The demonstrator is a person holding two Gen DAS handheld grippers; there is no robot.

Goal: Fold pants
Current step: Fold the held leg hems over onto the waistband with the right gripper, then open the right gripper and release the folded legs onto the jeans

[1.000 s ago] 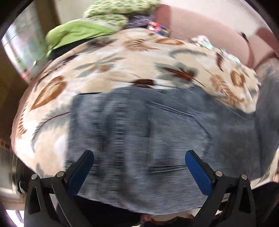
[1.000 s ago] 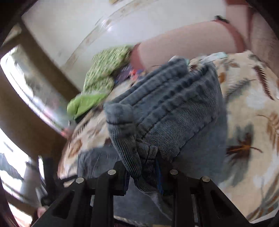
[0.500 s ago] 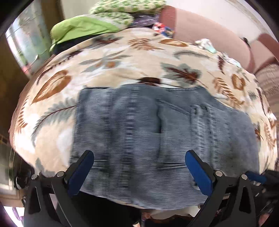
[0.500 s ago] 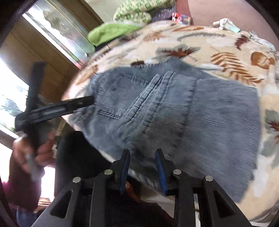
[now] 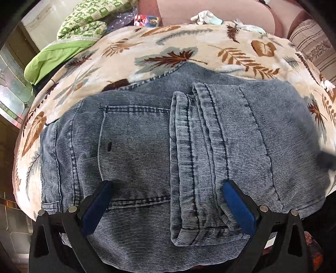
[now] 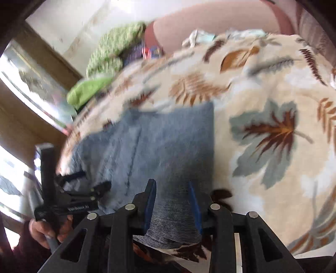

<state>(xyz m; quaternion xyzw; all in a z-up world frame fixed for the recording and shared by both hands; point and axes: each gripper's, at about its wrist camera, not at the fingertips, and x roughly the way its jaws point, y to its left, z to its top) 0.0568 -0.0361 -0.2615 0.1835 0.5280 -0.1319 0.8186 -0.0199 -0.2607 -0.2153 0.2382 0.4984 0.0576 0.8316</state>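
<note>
Blue-grey ribbed pants (image 5: 136, 147) lie folded on a leaf-print blanket (image 5: 241, 54), back pocket up, with a folded leg strip (image 5: 189, 157) laid down their middle. My left gripper (image 5: 168, 208) hovers low over their near part, open wide, nothing pinched between its blue pads. In the right wrist view the pants (image 6: 168, 142) look blurred. My right gripper (image 6: 172, 203) stands over their near right edge, jaws partly open, with cloth showing between the pads but not squeezed. A hand (image 6: 48, 231) holds the left gripper (image 6: 92, 180) at the pants' left side.
Green bedding (image 5: 84, 25) and small items are piled at the blanket's far left. A pinkish sofa back (image 5: 220, 10) and a striped cushion (image 5: 315, 44) border the far and right sides. Windows and wood panelling (image 6: 31, 88) stand to the left.
The right gripper let go of the bunched pants leg, which now lies flat across the rest. Both grippers have come lower and closer to the pants.
</note>
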